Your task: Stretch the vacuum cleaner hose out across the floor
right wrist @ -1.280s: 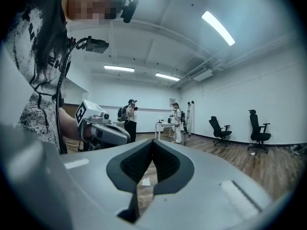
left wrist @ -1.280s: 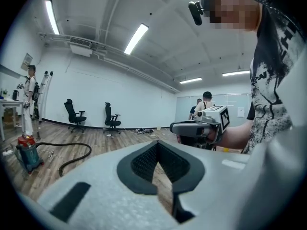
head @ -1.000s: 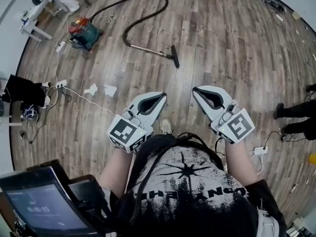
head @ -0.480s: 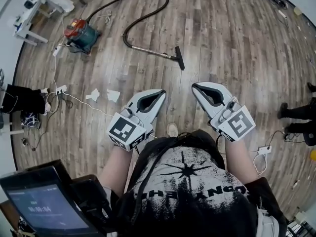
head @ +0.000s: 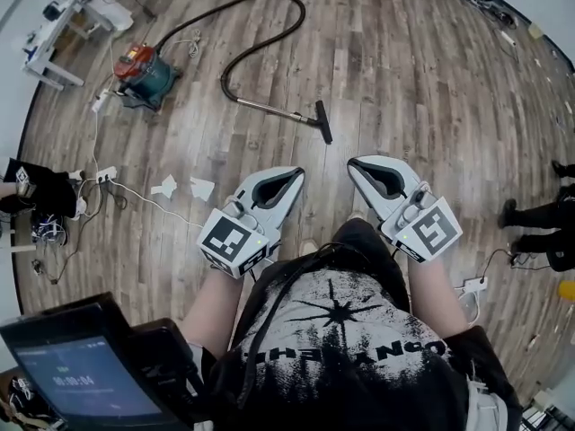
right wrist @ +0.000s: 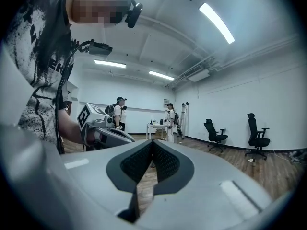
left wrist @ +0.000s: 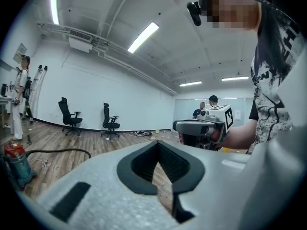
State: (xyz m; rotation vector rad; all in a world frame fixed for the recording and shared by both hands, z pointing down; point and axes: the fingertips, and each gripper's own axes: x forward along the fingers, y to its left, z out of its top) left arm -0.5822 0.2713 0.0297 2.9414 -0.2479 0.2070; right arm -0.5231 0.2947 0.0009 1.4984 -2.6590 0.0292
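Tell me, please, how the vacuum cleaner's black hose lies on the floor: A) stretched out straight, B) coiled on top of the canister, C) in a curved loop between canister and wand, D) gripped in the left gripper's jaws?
C: the head view shows the hose arcing from the canister round to the wand, with nothing holding it.

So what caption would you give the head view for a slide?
Left gripper and right gripper, both shut and empty, face the curled hose on the floor.

The head view looks steeply down on the brown wooden plank floor (head: 404, 79). Both gripper views skim level across it.
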